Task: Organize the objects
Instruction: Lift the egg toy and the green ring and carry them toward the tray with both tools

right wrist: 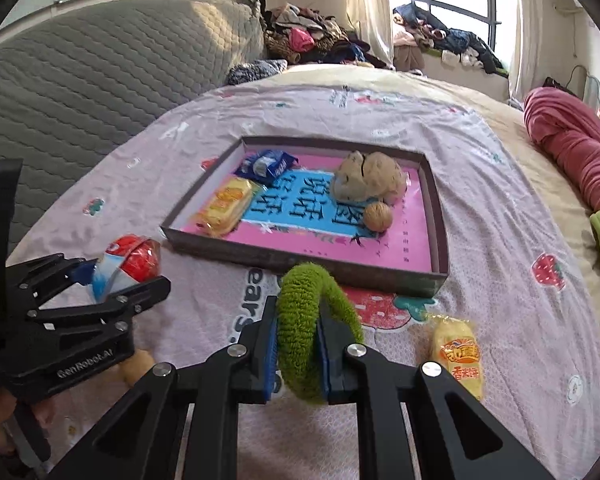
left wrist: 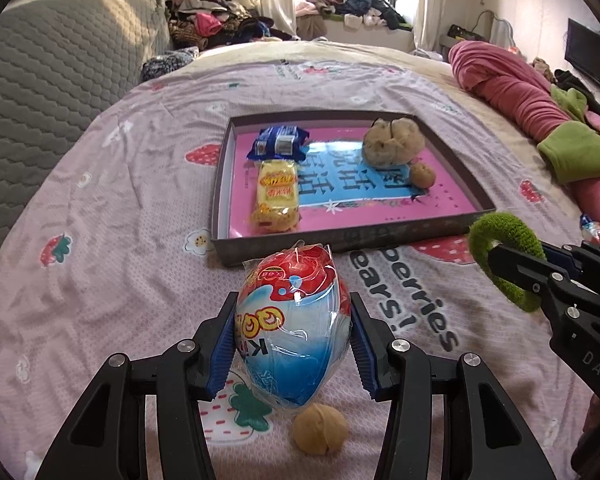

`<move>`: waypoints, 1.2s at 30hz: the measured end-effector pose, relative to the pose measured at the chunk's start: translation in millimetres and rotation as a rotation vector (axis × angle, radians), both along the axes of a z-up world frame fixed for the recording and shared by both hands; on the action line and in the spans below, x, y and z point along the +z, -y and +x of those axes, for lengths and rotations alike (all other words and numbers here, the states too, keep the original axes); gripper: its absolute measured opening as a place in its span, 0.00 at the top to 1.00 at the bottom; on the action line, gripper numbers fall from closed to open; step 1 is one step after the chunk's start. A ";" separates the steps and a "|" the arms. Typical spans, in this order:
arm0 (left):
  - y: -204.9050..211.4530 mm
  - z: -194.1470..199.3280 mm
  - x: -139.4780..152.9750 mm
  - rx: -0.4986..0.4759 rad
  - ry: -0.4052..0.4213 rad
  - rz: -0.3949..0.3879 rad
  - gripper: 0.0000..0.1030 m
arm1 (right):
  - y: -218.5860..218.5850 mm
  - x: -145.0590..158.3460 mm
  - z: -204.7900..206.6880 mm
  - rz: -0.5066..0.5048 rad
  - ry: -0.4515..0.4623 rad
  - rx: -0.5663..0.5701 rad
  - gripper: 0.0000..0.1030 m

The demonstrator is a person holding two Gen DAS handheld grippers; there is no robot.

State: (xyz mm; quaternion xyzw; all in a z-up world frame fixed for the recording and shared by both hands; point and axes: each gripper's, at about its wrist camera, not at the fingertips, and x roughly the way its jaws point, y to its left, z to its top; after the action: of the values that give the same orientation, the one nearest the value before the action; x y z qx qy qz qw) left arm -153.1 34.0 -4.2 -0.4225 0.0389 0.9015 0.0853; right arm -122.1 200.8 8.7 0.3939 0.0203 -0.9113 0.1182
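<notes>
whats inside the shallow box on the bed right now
The shallow box holds a blue snack packet, a yellow snack packet, a beige plush toy and a walnut. These cover parts of its pink printed floor.

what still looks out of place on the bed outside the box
A walnut lies loose on the bedspread below the left gripper, and a yellow snack pack sits outside the tray, though similar items are already inside.
</notes>
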 end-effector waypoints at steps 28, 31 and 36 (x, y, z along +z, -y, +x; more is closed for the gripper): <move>-16.8 62.7 99.5 0.008 -0.146 0.010 0.49 | -18.3 111.1 56.1 -0.012 -0.185 -0.015 0.84; -18.5 65.8 104.3 0.010 -0.151 0.012 0.49 | -20.5 117.3 59.3 -0.013 -0.196 -0.016 0.84; -21.1 68.2 109.4 0.008 -0.160 0.004 0.49 | -23.1 126.4 63.6 -0.015 -0.214 -0.019 0.84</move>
State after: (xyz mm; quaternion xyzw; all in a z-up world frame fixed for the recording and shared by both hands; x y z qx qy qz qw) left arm -84.9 55.1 105.2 -0.3491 0.0424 0.9328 0.0792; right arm -58.6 224.0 135.1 0.2936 0.0222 -0.9493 0.1098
